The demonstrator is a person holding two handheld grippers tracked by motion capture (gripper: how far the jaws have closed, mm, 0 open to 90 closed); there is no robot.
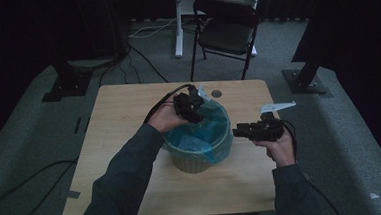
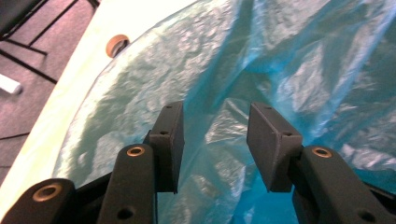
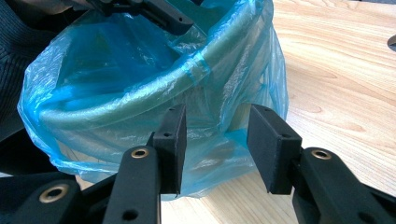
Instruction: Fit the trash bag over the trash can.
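A small round bin [image 1: 197,157] stands near the middle of the wooden table [image 1: 119,122], lined with a thin, crinkly blue plastic bag [image 3: 140,93] folded over its rim. The left hand-held gripper [image 1: 191,107] hovers over the far rim, jaws spread, with loose film just ahead of its pads and nothing pinched. The right hand-held gripper [image 1: 245,131] sits level just beside the bin, jaws spread, pointing at the bag's overhanging skirt. The left looks nearer to the film.

My left claw [image 1: 194,107] hides the far rim of the bin [image 1: 197,159] from above. Whether its pads touch the blue bag [image 1: 200,137] I cannot tell. The picture's lower edge cuts off my forearms and the table's [image 1: 123,106] near edge.
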